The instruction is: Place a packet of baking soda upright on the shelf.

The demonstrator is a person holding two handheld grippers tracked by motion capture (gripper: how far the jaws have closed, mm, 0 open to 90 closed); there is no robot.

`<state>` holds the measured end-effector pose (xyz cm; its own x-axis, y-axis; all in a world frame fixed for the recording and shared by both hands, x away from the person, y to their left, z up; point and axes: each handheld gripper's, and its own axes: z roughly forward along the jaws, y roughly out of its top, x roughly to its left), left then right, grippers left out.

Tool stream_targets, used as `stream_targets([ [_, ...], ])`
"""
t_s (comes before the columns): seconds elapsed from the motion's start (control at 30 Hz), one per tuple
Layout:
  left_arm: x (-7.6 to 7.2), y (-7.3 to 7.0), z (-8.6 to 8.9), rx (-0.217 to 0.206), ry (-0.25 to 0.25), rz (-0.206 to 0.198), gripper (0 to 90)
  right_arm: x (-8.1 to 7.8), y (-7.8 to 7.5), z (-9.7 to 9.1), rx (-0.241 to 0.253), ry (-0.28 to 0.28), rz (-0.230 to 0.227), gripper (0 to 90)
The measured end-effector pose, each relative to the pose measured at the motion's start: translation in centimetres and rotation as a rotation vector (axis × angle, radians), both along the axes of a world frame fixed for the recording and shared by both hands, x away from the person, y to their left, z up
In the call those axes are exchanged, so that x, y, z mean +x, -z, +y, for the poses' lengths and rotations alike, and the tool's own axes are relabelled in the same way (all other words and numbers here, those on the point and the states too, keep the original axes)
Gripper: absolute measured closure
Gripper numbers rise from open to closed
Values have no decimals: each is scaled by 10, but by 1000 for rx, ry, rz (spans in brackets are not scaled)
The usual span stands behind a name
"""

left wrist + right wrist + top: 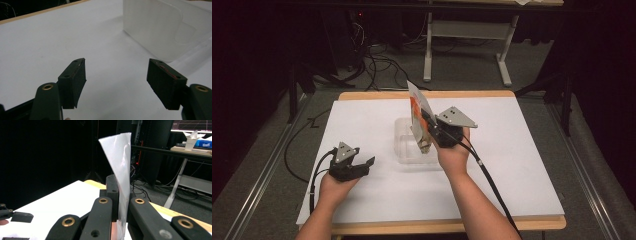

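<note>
The packet's [419, 117] lower end is hidden behind the container's [404, 150] cloudy wall

At the table [512, 190], I am holding my right gripper [432, 127] above the container [404, 150], which is sitting near the middle of the tabletop, the packet [419, 117] standing upright between its jaws and hanging over the container. My left gripper [362, 165] is resting on the tabletop to the left of the container, well apart from it, jaws pointing toward it. Behind the table, a desk frame [464, 42] is standing on the floor.
</note>
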<state>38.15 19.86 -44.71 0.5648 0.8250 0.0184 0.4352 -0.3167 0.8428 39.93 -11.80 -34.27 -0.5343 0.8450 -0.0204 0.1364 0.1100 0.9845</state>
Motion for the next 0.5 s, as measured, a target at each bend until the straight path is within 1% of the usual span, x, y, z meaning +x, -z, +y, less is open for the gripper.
stream_targets([
  [0.07, 0, 0, 0, 3, 1, 1, 319, 3, 3, 3, -8, -1, -10, 900],
  [0.2, 0, 1, -2, 11, 8, 5, 319, 10, 11, 11, -22, 0, -13, 900],
  [0.27, 0, 2, -2, 10, 9, 5, 319, 11, 13, 12, -26, 1, -16, 900],
  [0.33, 1, 2, -2, 15, 10, 6, 319, 14, 19, 16, -31, -10, -22, 900],
  [0.4, 1, 2, -2, 16, 11, 7, 319, 15, 20, 17, -32, -15, -19, 900],
  [0.47, 1, 2, -2, 15, 10, 6, 319, 17, 24, 19, -43, -19, -23, 900],
  [0.5, 1, 2, -2, 12, 9, 6, 319, 18, 26, 20, -43, -19, -16, 900],
])
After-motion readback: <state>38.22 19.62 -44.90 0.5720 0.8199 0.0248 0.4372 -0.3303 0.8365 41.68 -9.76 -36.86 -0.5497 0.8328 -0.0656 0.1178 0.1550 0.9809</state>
